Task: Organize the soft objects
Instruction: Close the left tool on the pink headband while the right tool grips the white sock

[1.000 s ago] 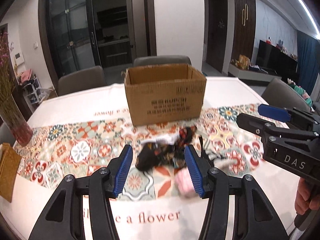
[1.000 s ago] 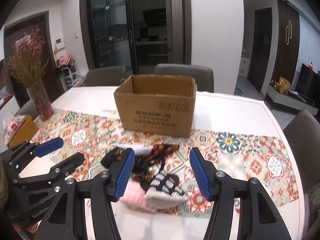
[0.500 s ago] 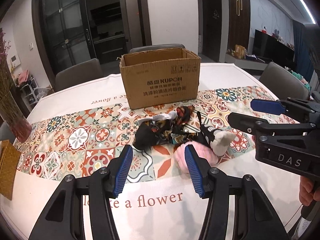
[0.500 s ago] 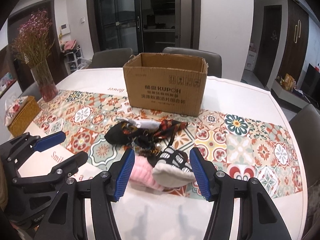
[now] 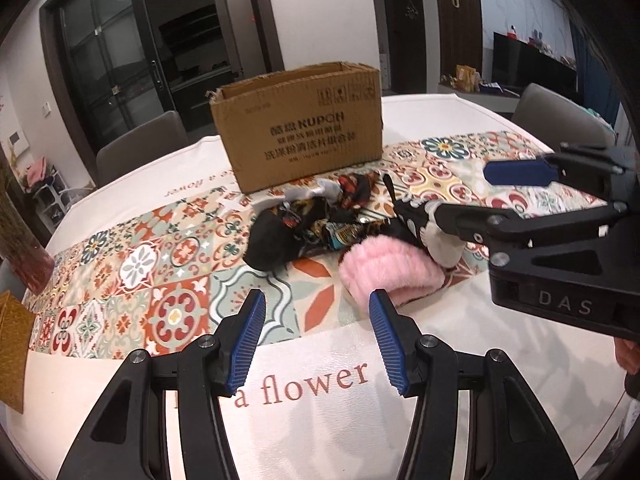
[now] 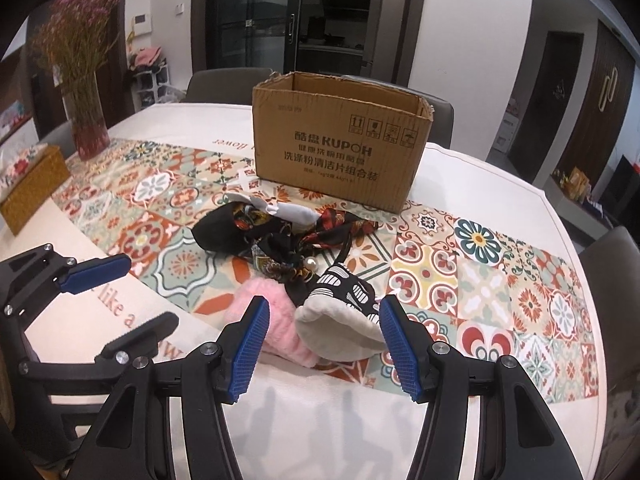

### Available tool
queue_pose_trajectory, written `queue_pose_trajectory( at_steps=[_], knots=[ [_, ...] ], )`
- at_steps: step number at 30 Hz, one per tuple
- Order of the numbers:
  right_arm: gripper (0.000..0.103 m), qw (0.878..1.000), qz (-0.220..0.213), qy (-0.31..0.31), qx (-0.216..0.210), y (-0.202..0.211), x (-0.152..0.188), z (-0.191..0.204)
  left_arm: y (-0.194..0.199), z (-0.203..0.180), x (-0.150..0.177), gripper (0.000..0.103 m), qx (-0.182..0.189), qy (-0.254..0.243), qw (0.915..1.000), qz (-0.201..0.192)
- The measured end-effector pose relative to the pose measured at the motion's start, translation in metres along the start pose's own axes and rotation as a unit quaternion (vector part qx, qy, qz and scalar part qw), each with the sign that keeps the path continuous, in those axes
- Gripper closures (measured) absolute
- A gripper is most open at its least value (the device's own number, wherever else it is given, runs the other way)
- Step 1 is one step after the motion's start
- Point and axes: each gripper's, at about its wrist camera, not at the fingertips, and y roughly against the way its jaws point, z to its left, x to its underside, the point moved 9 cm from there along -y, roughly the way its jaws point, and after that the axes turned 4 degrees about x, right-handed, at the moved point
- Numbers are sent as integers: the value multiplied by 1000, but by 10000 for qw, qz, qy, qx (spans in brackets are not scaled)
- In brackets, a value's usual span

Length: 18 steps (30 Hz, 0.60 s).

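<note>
Pile of soft objects lies on the patterned table runner, just in front of the open cardboard box: a fuzzy pink piece, a black-and-white patterned slipper-like item with cream lining, dark printed scarves, a white scrap.

Change over the last second: both cameras have dropped and closed in; the pile now sits larger and nearer. The right gripper, jaws spread wide, now brackets the pink piece and the cream-lined item without touching either. The left gripper, also spread and empty, sits just short of the pink piece.

Reading: approach phase, first pick not yet made; nothing visible inside the box from these angles.

Surface: white tablecloth with printed lettering under the tiled runner. Vase of dried pink flowers and woven tissue box at the far left. Grey chairs, dark glass doors behind.
</note>
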Motion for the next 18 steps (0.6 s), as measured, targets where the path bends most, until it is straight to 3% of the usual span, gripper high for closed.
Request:
queue_pose_trajectory(
  at_steps=[18],
  knots=[
    [45, 9987, 44, 510, -17, -33, 11, 6, -45, -27, 14, 51, 72, -530, 9985, 74]
  ],
)
